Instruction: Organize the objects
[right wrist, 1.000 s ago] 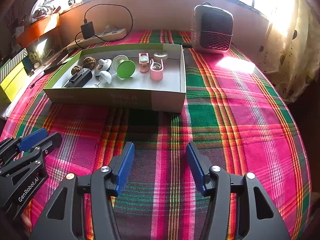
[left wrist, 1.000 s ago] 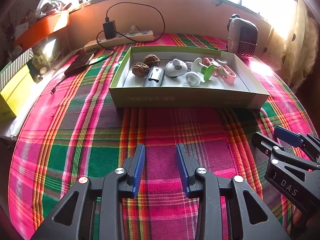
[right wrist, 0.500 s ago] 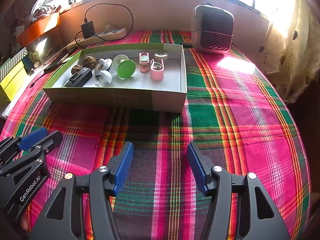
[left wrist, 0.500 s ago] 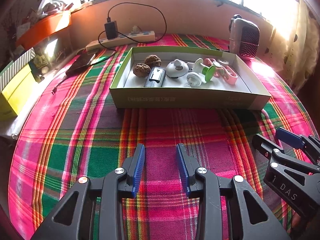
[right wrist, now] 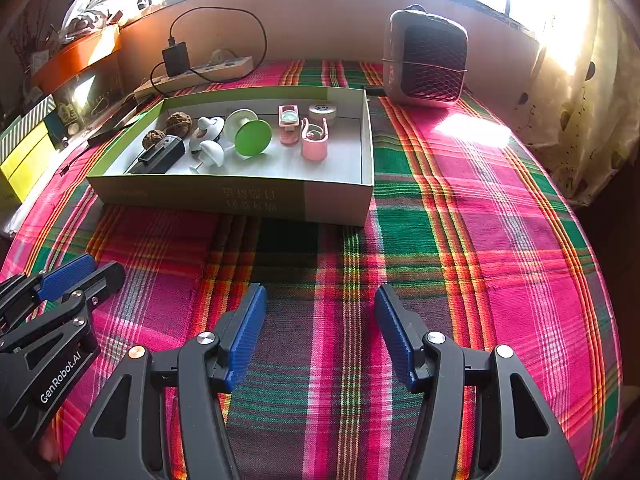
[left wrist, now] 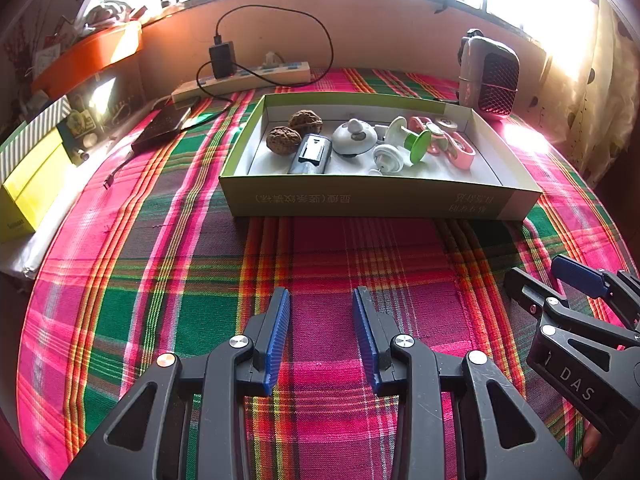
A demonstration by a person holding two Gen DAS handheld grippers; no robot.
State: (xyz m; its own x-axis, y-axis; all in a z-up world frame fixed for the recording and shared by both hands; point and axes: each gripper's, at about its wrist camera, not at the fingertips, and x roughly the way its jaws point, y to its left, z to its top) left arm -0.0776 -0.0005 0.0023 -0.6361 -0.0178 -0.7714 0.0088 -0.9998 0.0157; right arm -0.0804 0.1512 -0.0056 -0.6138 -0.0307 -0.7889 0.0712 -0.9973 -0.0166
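Now both hand-held grippers hover over the plaid-covered bench (right wrist: 460, 240), short of the shallow green box (left wrist: 376, 200): the left hand-held gripper (left wrist: 322, 336) has its jaws spread and empty, and so does the right hand-held gripper (right wrist: 320, 332). Inside the box lie two walnuts (left wrist: 294, 130), a dark clip (right wrist: 158, 156), white knobs (left wrist: 388, 158), a green disc (right wrist: 253, 138) and pink pieces (right wrist: 314, 142); behind the box stand a power strip (left wrist: 244, 80) and a small heater (right wrist: 426, 58).

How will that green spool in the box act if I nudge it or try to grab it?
The green spool lies on its side on round rims, so a nudge would probably roll it toward the pink clip. It looks like hollow plastic, likely light. Its smooth, glossy face may slip between the pads; gripping across the narrow middle seems safer.
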